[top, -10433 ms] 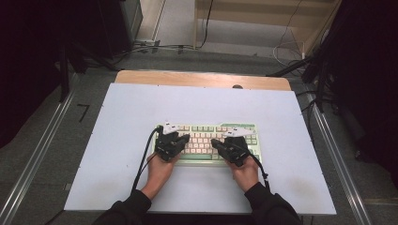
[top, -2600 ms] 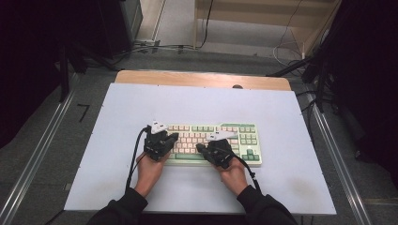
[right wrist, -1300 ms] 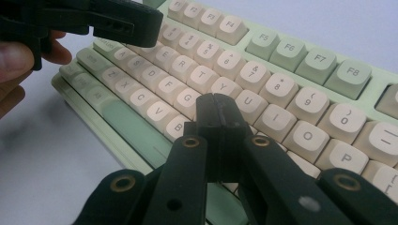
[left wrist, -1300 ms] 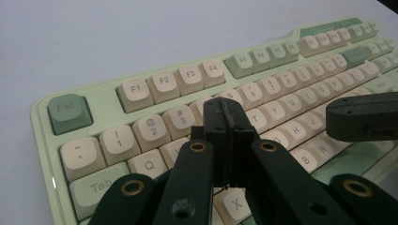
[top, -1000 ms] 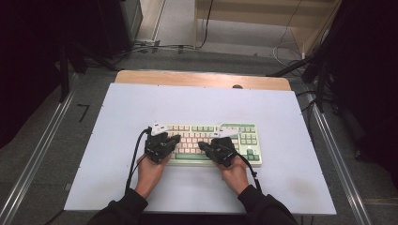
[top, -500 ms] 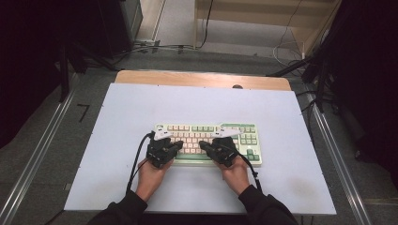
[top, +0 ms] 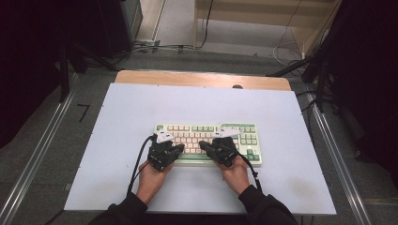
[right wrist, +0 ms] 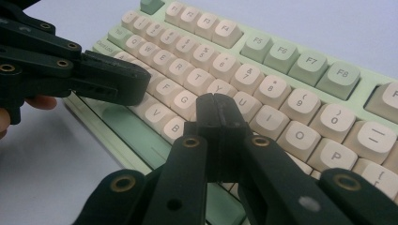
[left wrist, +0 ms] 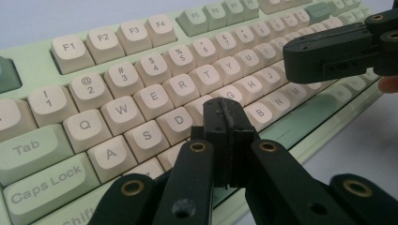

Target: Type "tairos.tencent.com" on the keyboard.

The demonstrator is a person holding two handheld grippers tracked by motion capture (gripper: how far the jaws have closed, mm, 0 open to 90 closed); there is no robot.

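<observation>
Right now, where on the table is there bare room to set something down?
Free: the white mat left, right and behind the keyboard, and the wood strip at the far edge. Crowded: the near middle, where the left gripper and right gripper sit on the keys.

Pale green keyboard, black tools, white tabletop

The flat plastic keyboard has a mint-green case, cream letter keys with grey lettering and sage-green function and edge keys. Both the black two-jaw left gripper and the black two-jaw right gripper carry brass-coloured rivets. The smooth tabletop is white with a light wooden far edge.
</observation>
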